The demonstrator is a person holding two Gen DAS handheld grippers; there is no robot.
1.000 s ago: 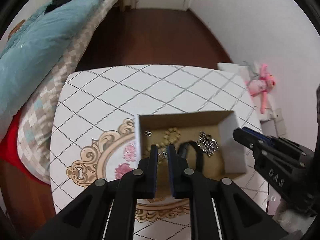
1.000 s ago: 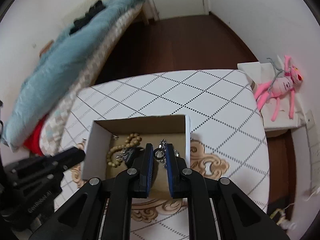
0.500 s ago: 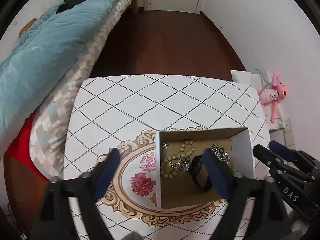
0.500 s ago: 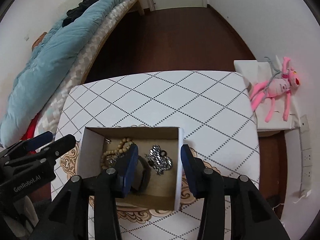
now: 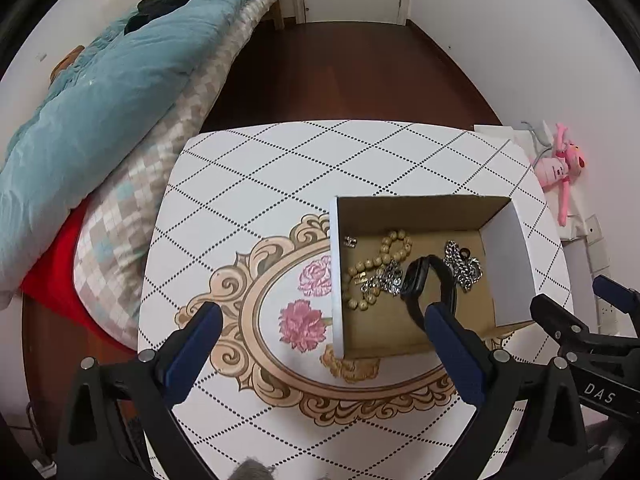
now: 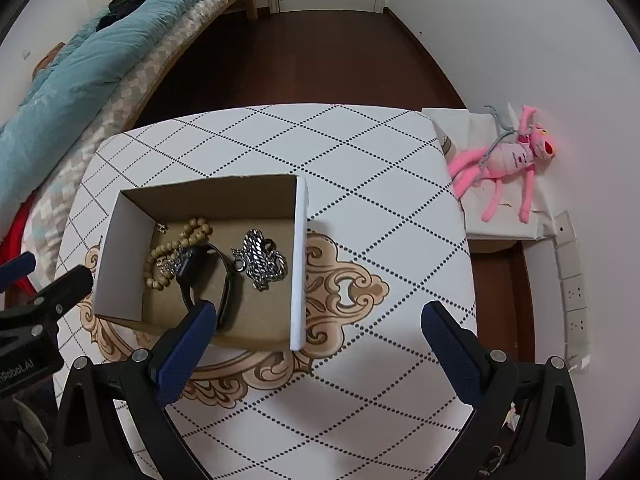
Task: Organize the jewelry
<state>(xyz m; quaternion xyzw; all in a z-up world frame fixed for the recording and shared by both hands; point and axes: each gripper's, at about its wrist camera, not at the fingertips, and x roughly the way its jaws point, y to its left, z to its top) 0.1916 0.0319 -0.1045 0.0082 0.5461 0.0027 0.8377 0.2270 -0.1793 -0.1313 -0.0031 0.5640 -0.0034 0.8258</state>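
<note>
Box (image 5: 505, 264): open cardboard box, white outside, on the table (image 5: 280, 184) over the ornate print, toward the table's near right part in the left wrist view. No lid in view.

Contents, all lying on the box floor:
- Beads (image 5: 384, 258): tan bead string, left half, near the left wall.
- Watch (image 5: 426, 280): black band, centre, on its edge, touching the beads' metal charm.
- Chain (image 6: 260, 258): silver link chain, right half, just beside the watch.
- Clip (image 5: 351, 241): small metal piece, far left corner; too small to identify.

Left gripper (image 5: 320, 348): jaws spread wide, nothing held, above the table's near edge. A second ago it was closed low over the box; it has since opened and pulled back.

Right gripper (image 6: 316, 340): likewise wide open and empty, its left finger over the box's near wall. It too was closed inside the box a second ago, on a small ring, and has released and lifted.

Reading: both last pieces appear deposited. No jewelry shows on the bare table, so the sorting looks complete or nearly so.
</note>
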